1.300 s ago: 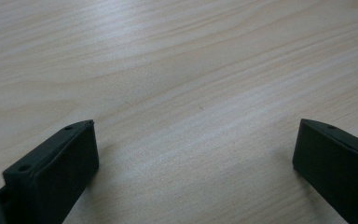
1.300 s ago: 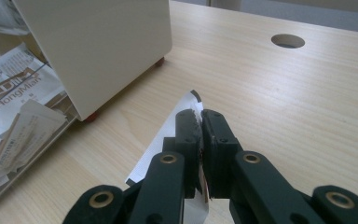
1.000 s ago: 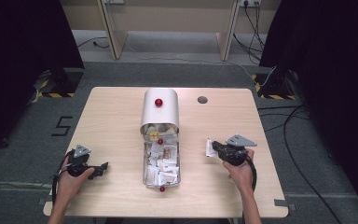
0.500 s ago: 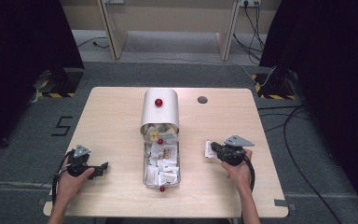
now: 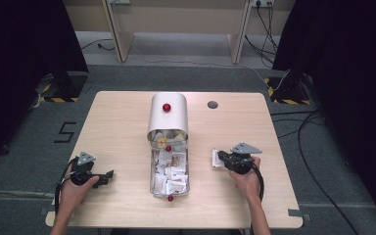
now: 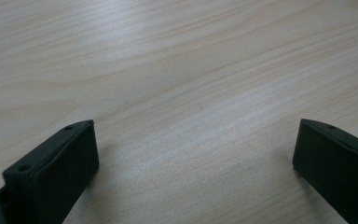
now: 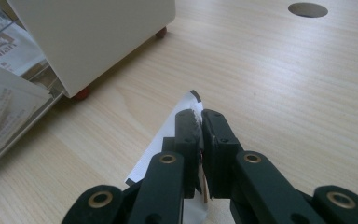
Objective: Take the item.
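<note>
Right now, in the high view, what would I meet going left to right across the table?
Left gripper → clear tray of paper packets, under the white cover → white packet → right gripper holding it.

Quick count from where I'm standing: one table point(image 5: 127, 122), one white box point(image 5: 168, 113) with its one clear drawer point(image 5: 152, 181) pulled out, and three red knobs point(image 5: 166, 107) showing on it. Two grippers, the left gripper point(image 5: 108, 174) and the right gripper point(image 5: 218, 159), plus one white packet point(image 7: 170, 135) off by itself. The packets in the drawer point(image 5: 171, 171) are too heaped to count, and there's one round hole point(image 5: 212, 104) in the tabletop.
</note>
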### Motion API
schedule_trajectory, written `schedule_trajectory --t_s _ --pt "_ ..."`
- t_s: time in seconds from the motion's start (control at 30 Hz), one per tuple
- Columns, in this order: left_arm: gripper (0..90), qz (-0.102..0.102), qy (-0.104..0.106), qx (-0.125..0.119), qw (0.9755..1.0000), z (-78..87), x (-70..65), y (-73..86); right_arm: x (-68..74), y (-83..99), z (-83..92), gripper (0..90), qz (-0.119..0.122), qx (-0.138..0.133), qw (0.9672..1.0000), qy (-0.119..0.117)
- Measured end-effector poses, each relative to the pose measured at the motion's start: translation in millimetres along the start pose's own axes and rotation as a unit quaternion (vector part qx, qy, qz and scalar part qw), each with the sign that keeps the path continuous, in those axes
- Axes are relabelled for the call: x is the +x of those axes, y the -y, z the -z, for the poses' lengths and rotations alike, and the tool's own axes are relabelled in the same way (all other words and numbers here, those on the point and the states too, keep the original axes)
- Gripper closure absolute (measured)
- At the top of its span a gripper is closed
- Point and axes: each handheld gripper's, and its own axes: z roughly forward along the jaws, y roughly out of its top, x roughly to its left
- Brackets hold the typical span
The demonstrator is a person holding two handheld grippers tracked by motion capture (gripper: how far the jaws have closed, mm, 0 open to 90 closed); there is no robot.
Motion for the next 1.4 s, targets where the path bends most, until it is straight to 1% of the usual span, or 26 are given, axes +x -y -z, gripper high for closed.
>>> schedule_trajectory --t_s 0.17,0.33,0.43,0.47,0.57,0.6,0.73,0.77,0.8,0.83,0.87,0.9,0.93,1.03,1.17,1.23,1.27,1.3,1.33,1.4 --pt "0.0 0.0 0.0 0.0 1.0 0.0 0.0 0.0 -1.9 4.0 -4.3 84.9 -0.002 0.009 1.0 0.001" --pt "0.0 -0.001 0.0 0.001 1.0 0.1 0.1 0.0 -2.7 5.5 -5.7 83.2 -0.002 0.012 0.9999 0.004" --pt "0.0 0.0 0.0 0.0 1.0 0.0 0.0 0.0 -3.2 6.3 -5.9 79.2 -0.003 0.017 0.9998 0.005" --pt "0.0 0.0 0.0 0.0 1.0 0.0 0.0 0.0 -3.2 6.3 -5.9 79.2 -0.003 0.017 0.9998 0.005" --pt "0.0 0.0 0.0 0.0 1.0 0.0 0.0 0.0 -3.2 4.8 -3.8 72.4 -0.004 0.015 0.9998 0.008" --pt "0.0 0.0 0.0 0.0 1.0 0.0 0.0 0.0 -3.2 4.8 -3.8 72.4 -0.004 0.015 0.9998 0.008" --pt "0.0 0.0 0.0 0.0 1.0 0.0 0.0 0.0 -4.0 1.5 4.3 62.6 -0.009 0.006 0.9998 0.015" --pt "0.0 0.0 0.0 0.0 1.0 0.0 0.0 0.0 -4.1 1.0 6.2 60.8 -0.013 0.004 0.9998 0.015" --pt "0.0 0.0 0.0 0.0 1.0 0.0 0.0 0.0 -4.1 1.0 6.2 60.8 -0.013 0.004 0.9998 0.015" --pt "0.0 0.0 0.0 0.0 1.0 0.0 0.0 0.0 -4.1 0.0 9.8 57.9 -0.016 -0.001 0.9998 0.013" --pt "0.0 0.0 0.0 0.0 1.0 0.0 0.0 0.0 -4.1 0.0 9.8 57.9 -0.016 -0.001 0.9998 0.013" --pt "0.0 0.0 0.0 0.0 1.0 0.0 0.0 0.0 -3.4 -0.9 12.5 54.5 -0.017 -0.003 0.9997 0.014" --pt "0.0 0.0 0.0 0.0 1.0 0.0 0.0 0.0 -3.4 -0.9 12.5 54.5 -0.017 -0.003 0.9997 0.014" --pt "0.0 0.0 0.0 0.0 1.0 0.0 0.0 0.0 -2.0 -0.9 15.7 48.1 -0.026 -0.006 0.9995 0.016" --pt "0.0 0.0 0.0 0.0 1.0 0.0 0.0 0.0 -0.5 0.2 18.7 45.4 -0.03 -0.006 0.9994 0.016" --pt "0.0 -0.001 0.0 0.001 1.0 0.1 0.1 0.0 1.2 3.0 24.3 44.1 -0.028 -0.006 0.9994 0.017" --pt "0.0 -0.001 0.0 0.001 1.0 0.1 0.1 0.0 1.2 3.0 24.3 44.1 -0.028 -0.006 0.9994 0.017" --pt "0.0 -0.001 0.0 0.001 1.0 0.1 0.1 0.0 1.0 6.0 30.1 43.8 -0.029 -0.006 0.9994 0.018" --pt "0.0 -0.001 0.0 0.001 1.0 0.1 0.1 0.0 1.0 6.0 30.1 43.8 -0.029 -0.006 0.9994 0.018" --pt "0.0 -0.001 0.0 0.001 1.0 0.1 0.1 0.0 -0.1 13.2 40.1 43.4 -0.032 -0.001 0.9993 0.022"
